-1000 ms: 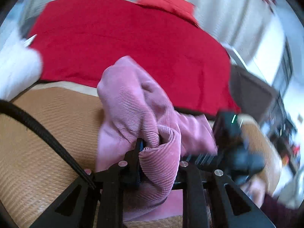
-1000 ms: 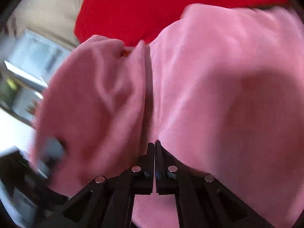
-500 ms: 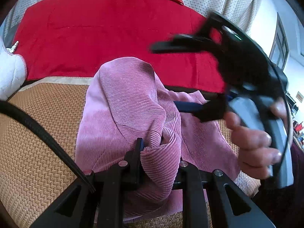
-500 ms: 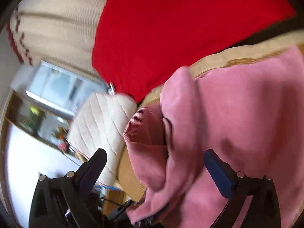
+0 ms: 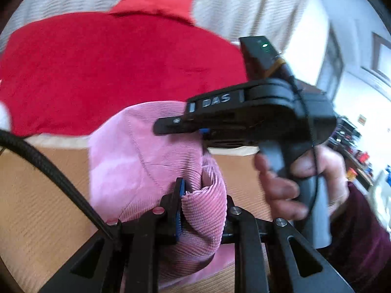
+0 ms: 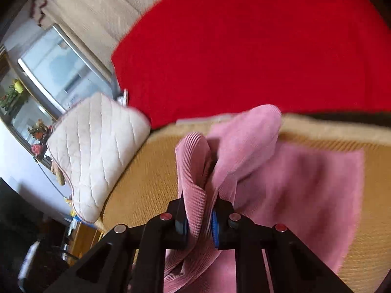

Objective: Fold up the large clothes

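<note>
garment [image 6: 293,178]: pink ribbed | mat [image 6: 146,185]: tan woven | blanket [image 6: 244,48]: red

A home living room: woven sofa mat [image 6: 146,185], quilted cushion [image 6: 97,151], curtains [image 5: 244,5].

Seat: woven tan mat [image 6: 151,183] — a red blanket [image 6: 244,48] behind it.
Cushion: white quilted cushion [image 6: 97,146] at the mat's edge.
Wall: pale striped curtain [image 6: 97,12] — bright window [image 6: 61,68] beside it.

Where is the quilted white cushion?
In the right wrist view, the quilted white cushion sits at left, on the woven tan mat's edge, beside the red blanket.
</note>
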